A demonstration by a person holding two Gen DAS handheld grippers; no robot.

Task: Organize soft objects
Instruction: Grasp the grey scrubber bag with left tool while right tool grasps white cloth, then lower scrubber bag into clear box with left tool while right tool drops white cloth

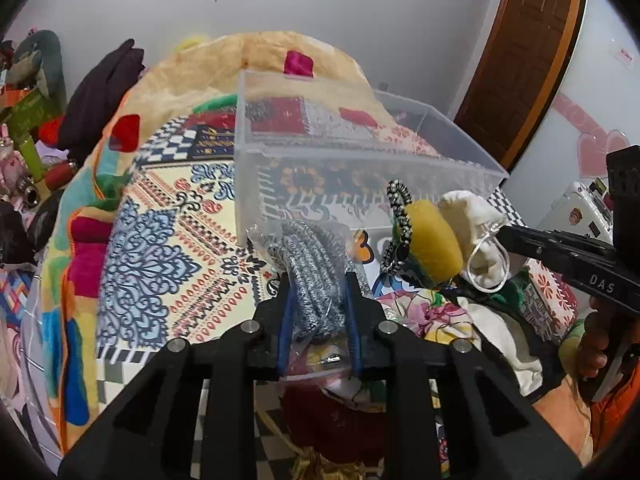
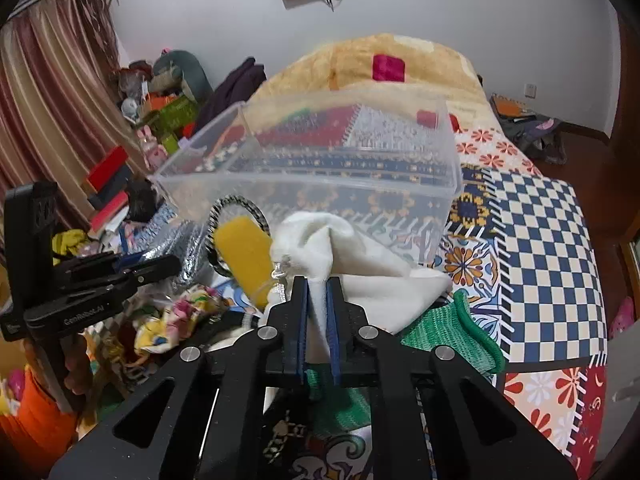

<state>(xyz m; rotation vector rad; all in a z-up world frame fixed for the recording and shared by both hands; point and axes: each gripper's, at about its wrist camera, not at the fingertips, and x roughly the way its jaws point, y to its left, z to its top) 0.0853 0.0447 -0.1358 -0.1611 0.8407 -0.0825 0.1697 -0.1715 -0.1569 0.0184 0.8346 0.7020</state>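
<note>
My left gripper (image 1: 320, 284) is shut on a grey knitted item in a clear plastic bag (image 1: 316, 276), held above the bed just before the clear plastic bin (image 1: 360, 156). My right gripper (image 2: 318, 284) is shut on a white cloth pouch (image 2: 352, 264), also seen in the left wrist view (image 1: 476, 224). A yellow sponge (image 2: 244, 260) and a black-and-white braided ring (image 2: 236, 204) lie beside the pouch in front of the bin (image 2: 320, 176). The bin looks empty.
A pile of soft things lies near me: a floral cloth (image 2: 176, 320), a green knitted piece (image 2: 448, 328), a dark red item (image 1: 332, 420). The patterned bedspread (image 2: 532, 240) stretches right. Clutter and books (image 2: 108, 188) crowd the left bedside.
</note>
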